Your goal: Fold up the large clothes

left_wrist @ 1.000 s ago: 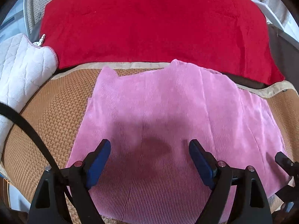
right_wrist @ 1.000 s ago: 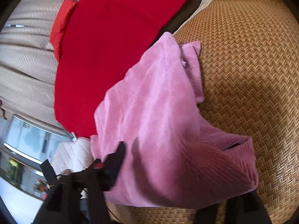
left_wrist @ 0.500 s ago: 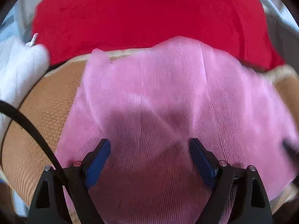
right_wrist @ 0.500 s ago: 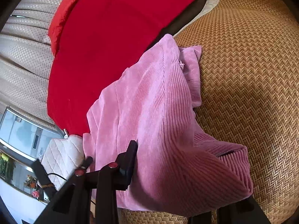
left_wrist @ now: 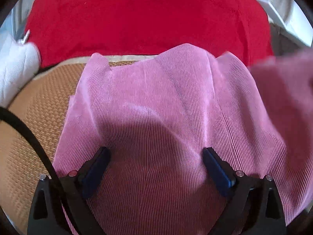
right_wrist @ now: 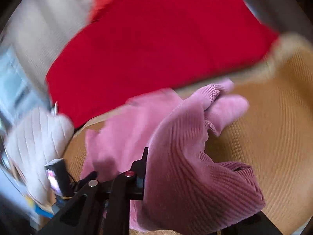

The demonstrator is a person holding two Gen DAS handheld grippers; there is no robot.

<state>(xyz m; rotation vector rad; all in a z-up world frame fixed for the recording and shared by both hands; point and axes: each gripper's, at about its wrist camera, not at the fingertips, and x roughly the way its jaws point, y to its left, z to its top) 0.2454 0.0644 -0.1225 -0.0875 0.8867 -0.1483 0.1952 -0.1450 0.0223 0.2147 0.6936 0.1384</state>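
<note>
A pink ribbed garment (left_wrist: 156, 107) lies spread on a woven mat (left_wrist: 39, 101), with ridges pulled up across its middle. My left gripper (left_wrist: 156, 162) hovers low over its near part, jaws wide and still opening; cloth lies under and between the blue pads (left_wrist: 217, 168) without being pinched. In the right wrist view the garment (right_wrist: 185, 166) is bunched and lifted off the mat. My right gripper (right_wrist: 195, 192) is closing on that bunch; its left finger (right_wrist: 140, 176) presses the fabric and the other finger is hidden beneath it. A blurred raised fold (left_wrist: 283, 98) shows at the right of the left wrist view.
A large red cloth (left_wrist: 146, 19) lies behind the mat, also visible as the red cloth (right_wrist: 156, 39) in the right wrist view. A white quilted cushion (left_wrist: 13, 68) sits at the left. A black cable (left_wrist: 29, 137) crosses the near left. Bare mat (right_wrist: 273, 117) extends to the right.
My right gripper narrowed onto the pink fabric, rolled and rose, lifting the garment's side. My left gripper sank closer to the cloth, which has wrinkled into ridges.
</note>
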